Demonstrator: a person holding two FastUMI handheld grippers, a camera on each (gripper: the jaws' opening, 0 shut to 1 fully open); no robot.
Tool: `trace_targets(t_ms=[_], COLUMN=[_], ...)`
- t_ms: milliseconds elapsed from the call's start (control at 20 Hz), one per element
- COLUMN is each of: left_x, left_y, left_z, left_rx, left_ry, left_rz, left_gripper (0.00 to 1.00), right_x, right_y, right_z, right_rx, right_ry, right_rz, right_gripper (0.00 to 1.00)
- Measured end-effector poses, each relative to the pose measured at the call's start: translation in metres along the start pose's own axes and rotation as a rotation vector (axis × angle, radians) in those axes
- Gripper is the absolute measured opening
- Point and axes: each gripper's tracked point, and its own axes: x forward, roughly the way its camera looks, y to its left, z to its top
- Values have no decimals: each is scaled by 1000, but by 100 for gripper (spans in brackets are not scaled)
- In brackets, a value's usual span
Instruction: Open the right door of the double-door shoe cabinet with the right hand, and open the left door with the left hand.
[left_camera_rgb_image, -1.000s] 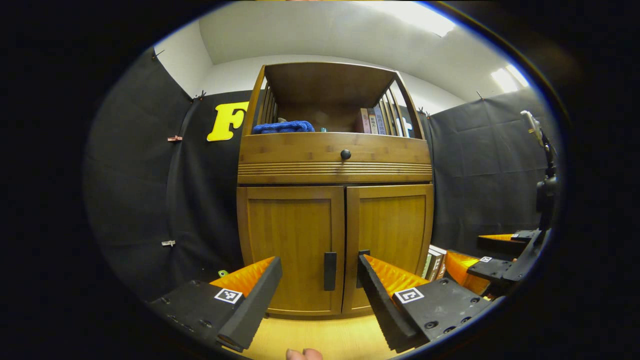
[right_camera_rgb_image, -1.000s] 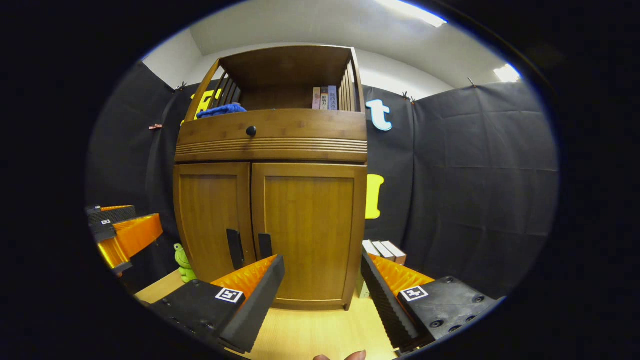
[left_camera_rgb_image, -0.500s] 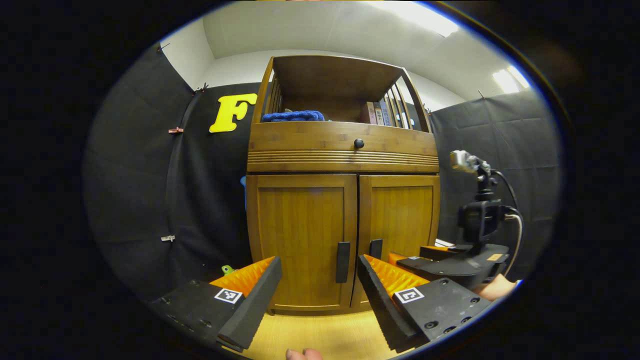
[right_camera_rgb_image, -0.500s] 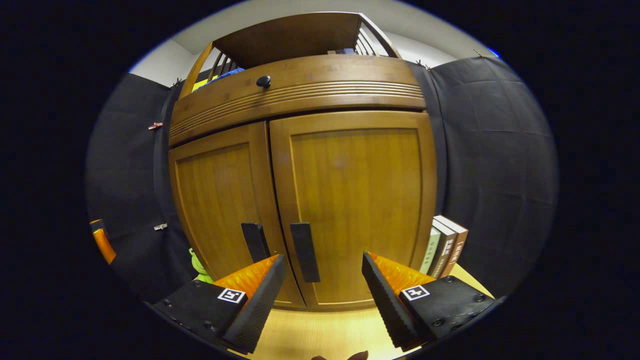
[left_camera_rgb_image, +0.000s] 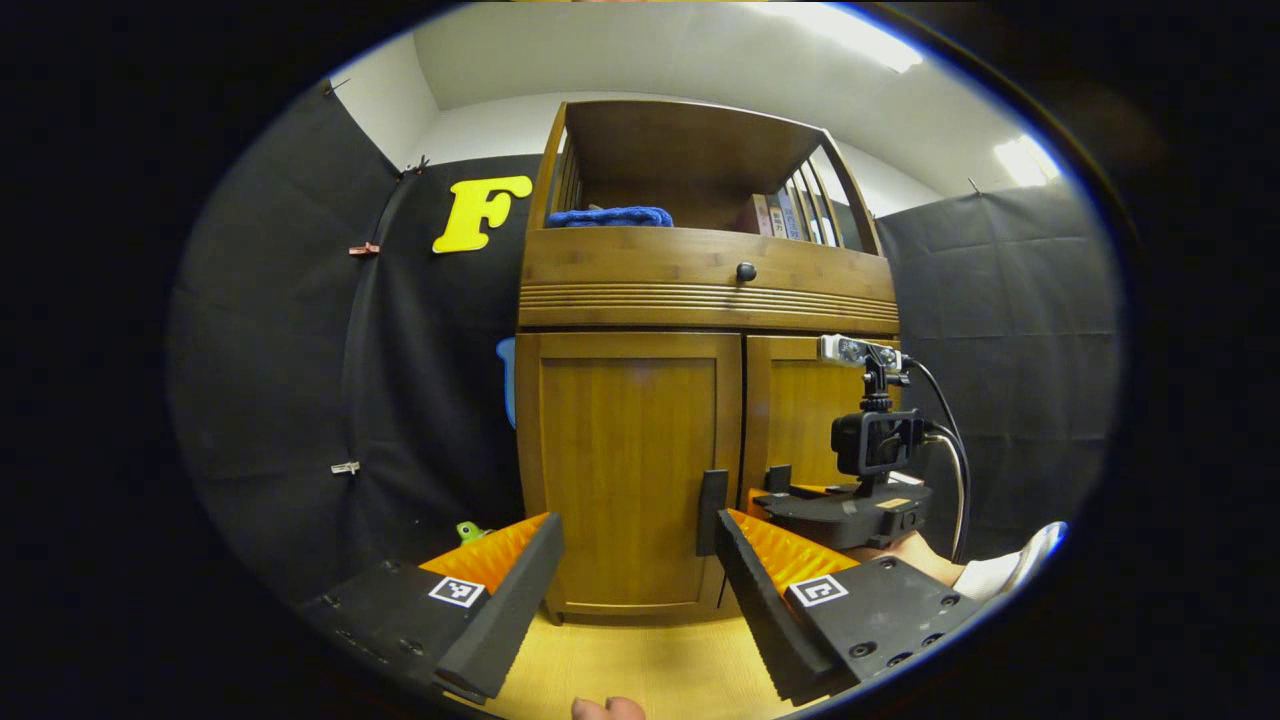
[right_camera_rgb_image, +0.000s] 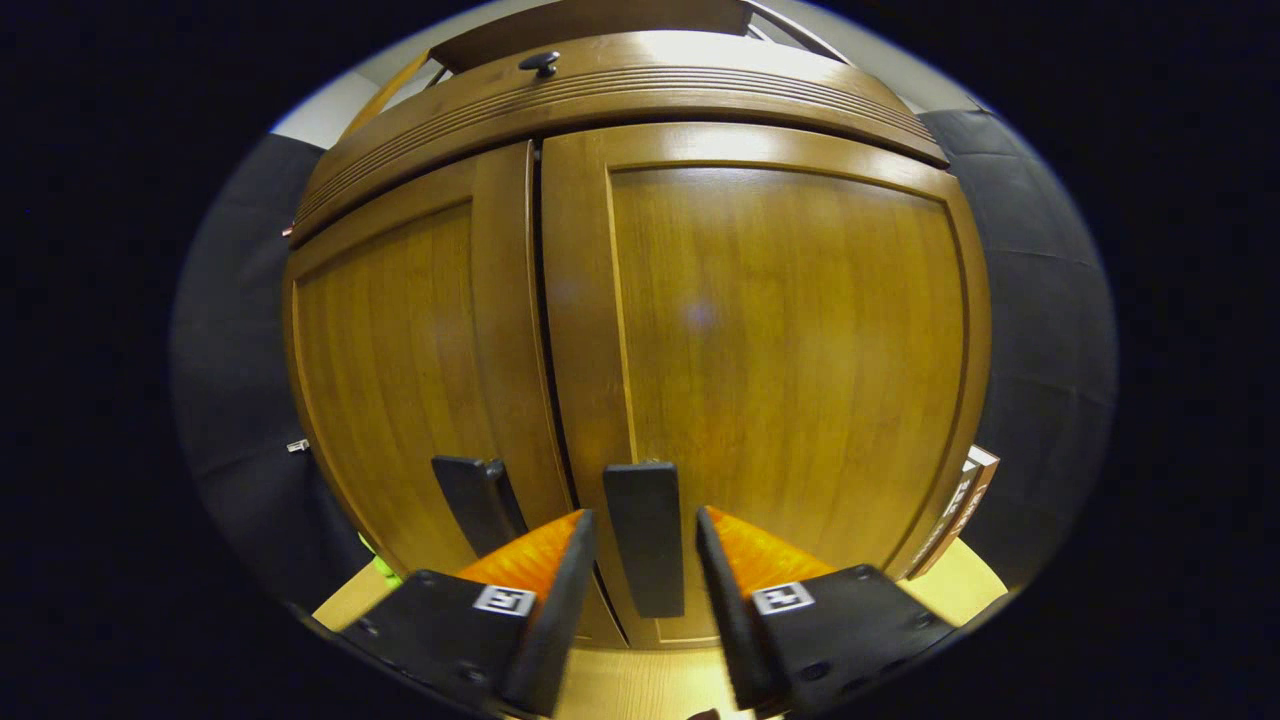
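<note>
Bamboo-brown wood makes up the shoe cabinet (left_camera_rgb_image: 700, 290), which stands on a pale wooden floor (left_camera_rgb_image: 640, 670) against the black booth wall, and both of its 2 doors are shut. In the right gripper view the right door (right_camera_rgb_image: 780, 350) looms far larger than it did 0.5 s ago, and its dark handle (right_camera_rgb_image: 645, 535) now stands between the 2 fingers of the right tool (right_camera_rgb_image: 645, 600), where before it sat left of centre and beyond the tips. The fingers have narrowed around the handle since then, yet a thin gap shows on each side, so the tool is partly spread and not pinching. The left door (right_camera_rgb_image: 400, 370) and its handle (right_camera_rgb_image: 475, 500) lie just to the left. In the left gripper view the left tool (left_camera_rgb_image: 640, 590) is spread wide, well short of the left door (left_camera_rgb_image: 630, 460), whose handle (left_camera_rgb_image: 712, 510) shows above its right finger; the cabinet has drifted rightward in this view compared with 1 s ago. The right tool (left_camera_rgb_image: 850, 505), with its camera mount, has come up close to the right door (left_camera_rgb_image: 800, 410), held by a hand (left_camera_rgb_image: 915, 555). Above the doors are a drawer with a round knob (left_camera_rgb_image: 746, 271), a blue cloth (left_camera_rgb_image: 610, 216) and some books (left_camera_rgb_image: 780, 215) on the open shelf. A small green toy (left_camera_rgb_image: 470, 531) sits by the cabinet's left foot.
</note>
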Motion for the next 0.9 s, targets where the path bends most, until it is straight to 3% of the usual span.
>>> trace_targets(t_ms=[100,250,500,900], left_x=[0,-8,-21,-34], left_y=[2,5,3,-28], left_z=[0,4,15,24], left_rx=[7,8,13,2], left_ry=[6,5,-13,-28], left_rz=[8,19,29,36], left_gripper=[95,95,97,92], right_x=[7,5,-18,-111], right_y=[1,-2,-4,-43], right_z=[2,3,0,-4], right_rx=[2,32,-8,27], right_ry=[-2,8,14,11], right_rz=[-18,-20,37,101], right_gripper=[41,41,22,22])
